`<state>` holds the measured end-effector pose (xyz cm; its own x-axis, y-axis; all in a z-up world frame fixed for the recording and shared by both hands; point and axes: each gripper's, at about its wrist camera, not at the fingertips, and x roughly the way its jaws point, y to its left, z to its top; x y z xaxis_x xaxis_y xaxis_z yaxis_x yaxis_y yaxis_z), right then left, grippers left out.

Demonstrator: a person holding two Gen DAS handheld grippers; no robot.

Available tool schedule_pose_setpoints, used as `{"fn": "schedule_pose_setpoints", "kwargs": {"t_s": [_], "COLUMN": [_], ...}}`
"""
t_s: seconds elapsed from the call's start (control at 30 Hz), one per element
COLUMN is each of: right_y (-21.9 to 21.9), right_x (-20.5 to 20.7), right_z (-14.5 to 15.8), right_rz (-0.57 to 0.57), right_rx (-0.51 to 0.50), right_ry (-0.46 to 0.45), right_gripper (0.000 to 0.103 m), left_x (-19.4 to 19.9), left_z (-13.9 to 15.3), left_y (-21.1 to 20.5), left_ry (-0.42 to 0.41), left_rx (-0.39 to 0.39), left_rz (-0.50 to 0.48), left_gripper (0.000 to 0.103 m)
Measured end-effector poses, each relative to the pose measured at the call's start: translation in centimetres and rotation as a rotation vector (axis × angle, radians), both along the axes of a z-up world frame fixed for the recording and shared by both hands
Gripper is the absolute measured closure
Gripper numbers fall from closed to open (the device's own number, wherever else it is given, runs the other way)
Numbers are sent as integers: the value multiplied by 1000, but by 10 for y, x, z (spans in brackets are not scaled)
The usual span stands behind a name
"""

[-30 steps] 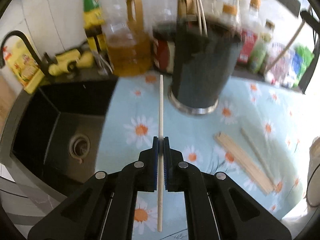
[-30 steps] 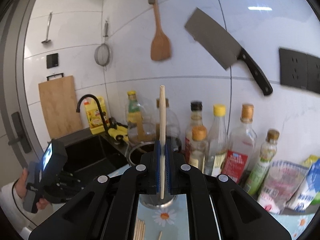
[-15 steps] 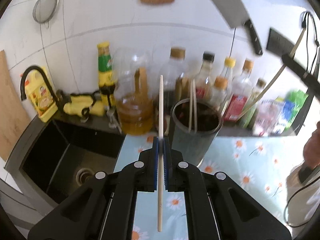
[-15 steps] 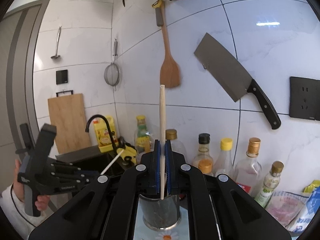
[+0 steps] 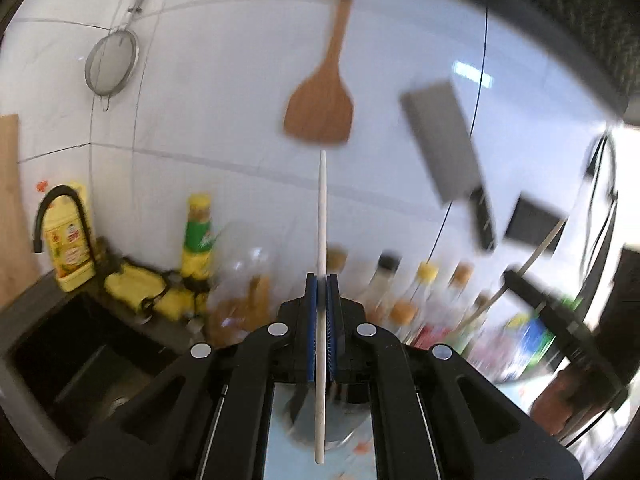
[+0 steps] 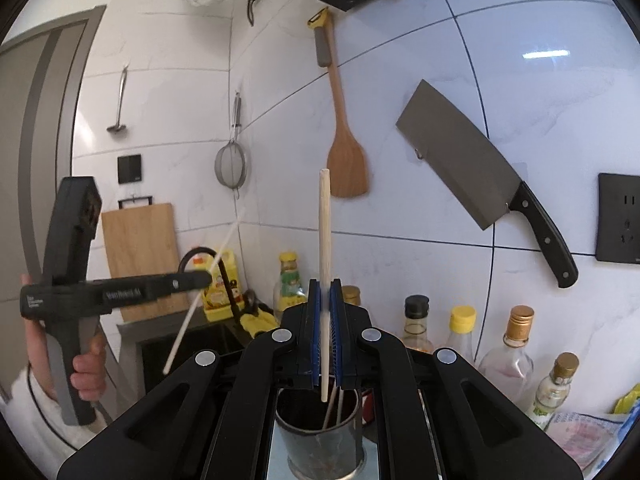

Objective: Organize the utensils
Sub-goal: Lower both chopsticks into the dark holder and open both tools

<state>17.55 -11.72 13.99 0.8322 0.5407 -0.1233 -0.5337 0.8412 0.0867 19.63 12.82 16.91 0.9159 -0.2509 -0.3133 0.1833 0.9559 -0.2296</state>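
Note:
My left gripper is shut on a pale chopstick that stands upright between the blue pads. It also shows at the left of the right wrist view as the left gripper, its chopstick slanting. My right gripper is shut on a wooden chopstick, held upright over the dark utensil cup. Other sticks lean inside that cup. In the blurred left wrist view the cup is half hidden below my fingers.
A row of bottles lines the wall behind the cup. A wooden spatula, a cleaver and a strainer hang on the tiles. The black sink with its tap lies at the left. A person's hand holds the left gripper.
Both grippers have risen with their chopsticks; the left rose far and tilted up from the flowered counter to the wall. The loose sticks on the counter dropped out of view.

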Motion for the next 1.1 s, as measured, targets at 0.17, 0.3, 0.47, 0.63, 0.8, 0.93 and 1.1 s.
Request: {"fn": "schedule_pose_setpoints", "kwargs": {"t_s": [0.17, 0.3, 0.47, 0.63, 0.8, 0.93, 1.1], "right_y": [-3, -2, 3, 7, 11, 16, 21], "right_x": [18, 28, 47, 67, 83, 89, 91], "right_z": [-4, -10, -22, -41, -64, -76, -86], "right_rz": [27, 38, 48, 58, 64, 77, 85], "right_rx": [19, 7, -12, -31, -55, -61, -64], "right_ry": [31, 33, 67, 120, 182, 211, 235], "right_gripper": [98, 98, 98, 98, 98, 98, 95], "left_x": [7, 25, 58, 83, 95, 97, 90], "left_z": [-7, -20, -42, -63, -86, -101, -111], "left_y": [3, -3, -7, -14, -28, -35, -34], "left_ry": [-109, -108, -79, -55, -18, 6, 19], "left_rx": [-107, -96, -110, -126, -73, -28, -11], "left_rz": [-32, 1, 16, -1, 9, 10, 18], "left_gripper": [98, 98, 98, 98, 98, 98, 72]}}
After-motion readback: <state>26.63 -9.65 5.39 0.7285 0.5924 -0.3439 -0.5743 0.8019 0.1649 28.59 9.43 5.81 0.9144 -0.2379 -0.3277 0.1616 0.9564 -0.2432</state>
